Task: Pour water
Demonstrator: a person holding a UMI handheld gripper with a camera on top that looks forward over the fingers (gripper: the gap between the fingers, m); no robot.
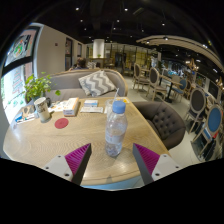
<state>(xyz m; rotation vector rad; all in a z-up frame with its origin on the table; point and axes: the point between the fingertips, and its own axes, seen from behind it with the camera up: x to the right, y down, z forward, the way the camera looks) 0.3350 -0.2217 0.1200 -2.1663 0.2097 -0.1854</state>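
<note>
A clear plastic water bottle with a blue cap (116, 128) is standing upright at the centre of the frame on a round, light wooden table (60, 145), just ahead of the gripper (111, 160). Its magenta-padded fingers (76, 157) are sitting wide apart at the bottom, gripping nothing. A red coaster (61, 123), books (91, 105) and a potted green plant (38, 92) are lying toward the upper left. The tall, light bottle is looking prone to tipping: an off-centre approach could nudge it over, and a hard squeeze could crush its thin wall.
</note>
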